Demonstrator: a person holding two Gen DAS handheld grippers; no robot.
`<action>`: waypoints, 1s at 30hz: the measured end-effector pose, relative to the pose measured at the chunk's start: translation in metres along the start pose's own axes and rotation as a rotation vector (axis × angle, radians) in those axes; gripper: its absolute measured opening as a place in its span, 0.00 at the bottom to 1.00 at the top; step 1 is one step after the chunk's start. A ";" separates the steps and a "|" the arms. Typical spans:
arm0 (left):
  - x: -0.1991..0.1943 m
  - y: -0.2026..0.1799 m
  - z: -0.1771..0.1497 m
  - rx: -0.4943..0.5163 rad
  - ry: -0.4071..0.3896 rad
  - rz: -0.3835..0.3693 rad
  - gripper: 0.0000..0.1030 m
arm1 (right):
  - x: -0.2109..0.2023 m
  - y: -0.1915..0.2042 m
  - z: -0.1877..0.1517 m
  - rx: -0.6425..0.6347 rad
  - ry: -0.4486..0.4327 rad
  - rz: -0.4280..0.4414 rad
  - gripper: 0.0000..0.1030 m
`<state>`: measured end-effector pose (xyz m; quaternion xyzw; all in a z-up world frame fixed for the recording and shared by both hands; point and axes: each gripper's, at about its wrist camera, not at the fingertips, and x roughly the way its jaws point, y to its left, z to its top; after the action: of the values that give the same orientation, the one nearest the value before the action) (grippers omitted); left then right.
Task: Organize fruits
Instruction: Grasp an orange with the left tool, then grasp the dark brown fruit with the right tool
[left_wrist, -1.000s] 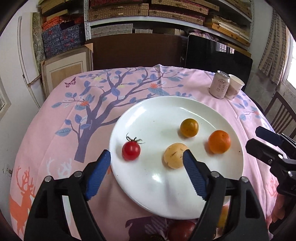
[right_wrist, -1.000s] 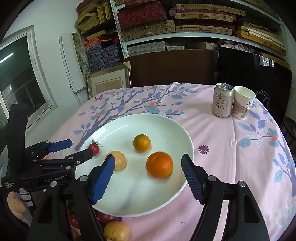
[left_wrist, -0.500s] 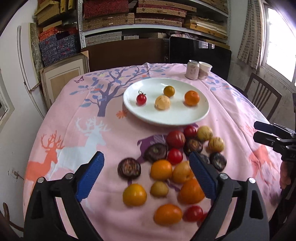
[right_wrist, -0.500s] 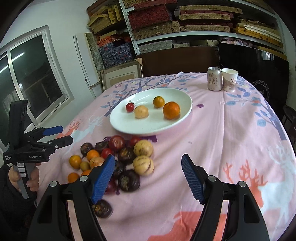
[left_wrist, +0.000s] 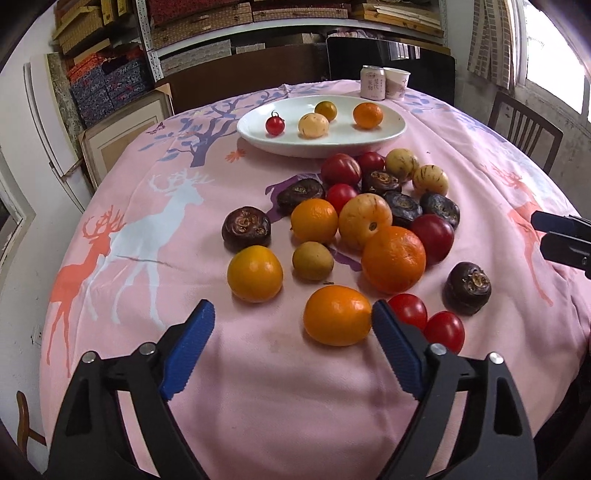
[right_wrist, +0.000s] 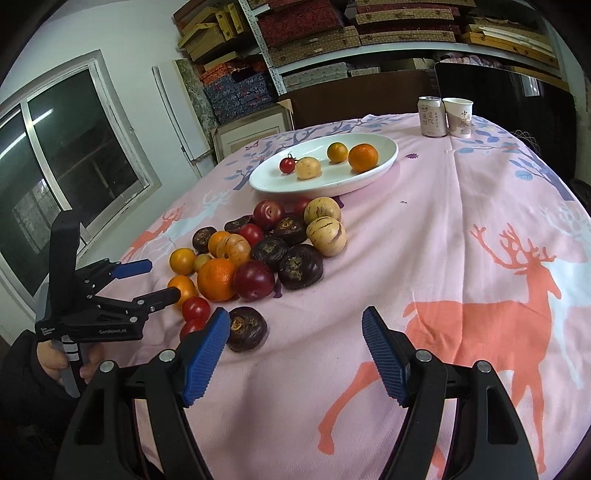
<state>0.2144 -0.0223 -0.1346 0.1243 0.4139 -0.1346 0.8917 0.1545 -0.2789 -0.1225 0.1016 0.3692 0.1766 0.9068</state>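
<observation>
A white plate (left_wrist: 391, 131) at the far side of the table holds a cherry tomato (left_wrist: 275, 125), a pale melon, a small yellow fruit and an orange (left_wrist: 367, 115). A pile of several loose fruits (left_wrist: 369, 221) lies on the pink cloth nearer me: oranges, red tomatoes, dark water chestnuts, pale striped melons. My left gripper (left_wrist: 293, 325) is open and empty just short of the pile, with an orange fruit (left_wrist: 337, 315) beside its right finger. My right gripper (right_wrist: 295, 328) is open and empty, right of the pile, with a dark chestnut (right_wrist: 246, 328) by its left finger.
A drink can (right_wrist: 429, 116) and a paper cup (right_wrist: 458, 117) stand at the far right of the table. The left gripper and the hand holding it show in the right wrist view (right_wrist: 147, 280). A wooden chair (left_wrist: 524, 129) stands at the right, shelves behind.
Both grippers have pulled back from over the plate towards the near side of the table. The loose fruit pile has come into view. Both stay open and empty.
</observation>
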 end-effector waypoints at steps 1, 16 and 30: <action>0.001 -0.001 0.000 -0.003 0.003 -0.011 0.77 | -0.001 0.000 -0.001 -0.002 0.001 -0.002 0.73; 0.019 -0.012 0.003 -0.025 0.057 -0.098 0.52 | 0.001 -0.006 -0.008 0.017 0.009 -0.004 0.73; 0.019 -0.013 0.002 -0.037 0.049 -0.098 0.43 | 0.003 -0.005 -0.011 0.007 0.008 -0.005 0.73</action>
<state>0.2230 -0.0374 -0.1494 0.0906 0.4435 -0.1672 0.8759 0.1497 -0.2821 -0.1337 0.1032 0.3737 0.1733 0.9053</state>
